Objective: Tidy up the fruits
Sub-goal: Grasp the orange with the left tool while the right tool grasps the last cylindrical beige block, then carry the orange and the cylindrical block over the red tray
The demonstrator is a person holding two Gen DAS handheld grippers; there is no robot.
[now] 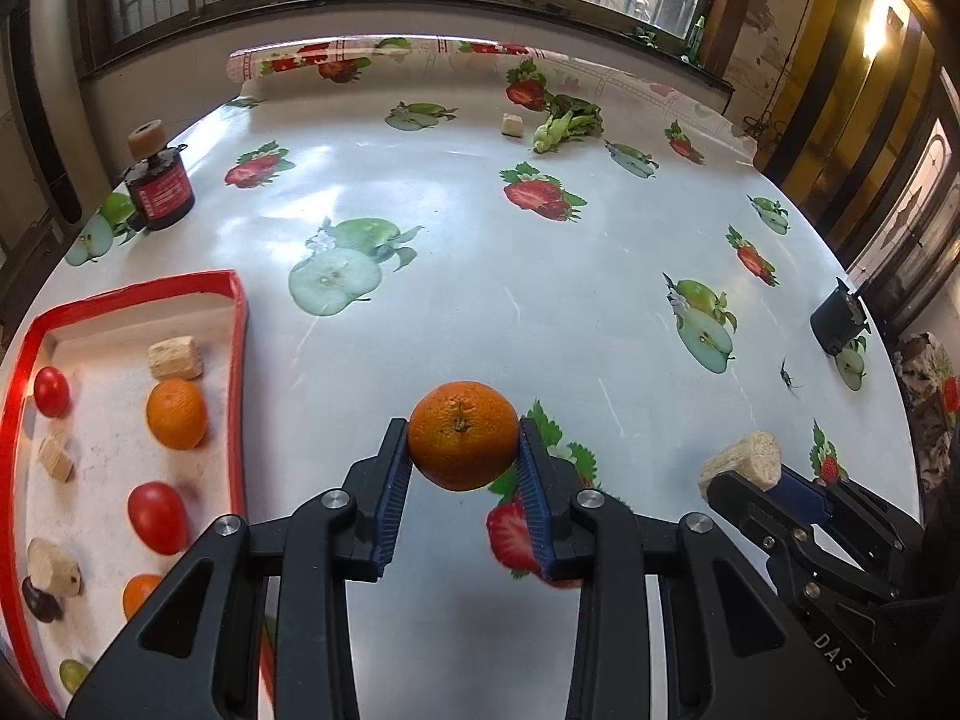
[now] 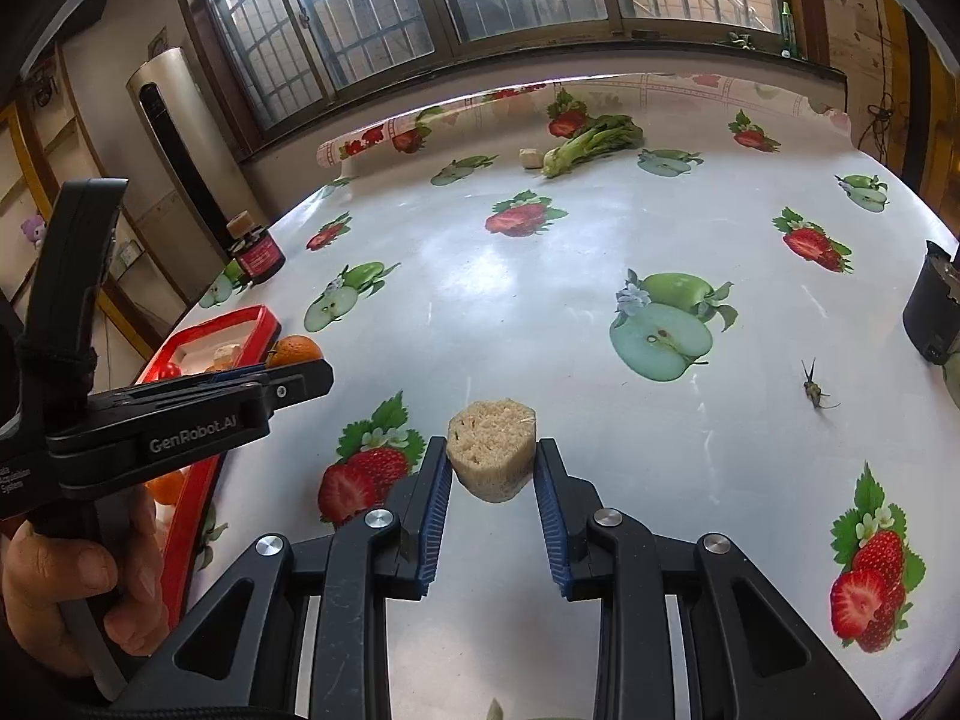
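- Round orange citrus fruit with a dark stem dimple: it is sitting clamped between the blue ribbed pads of the left gripper, stem end facing up, apparently lifted just clear of the glossy white tablecloth printed with strawberries and apples. The jaws are standing only as wide as the fruit, pressing on its widest part, likely so it cannot roll out.
- Shallow red-rimmed tray with a pale floor: it is lying just to the left of the held orange, already carrying another orange, red tomato-like fruits and beige chunks. I judge the fruit is being carried toward it.
- Right gripper: it is closed on a beige, porous, stubby cylinder, pads squeezing its sides, cut face up. It is hanging over the cloth to the right of the left tool, probably waiting its turn.
- A hand is gripping the left tool's handle, beside the tray's rim.
- Green leafy vegetable and one small beige piece are lying far off by the window edge, not yet gathered.
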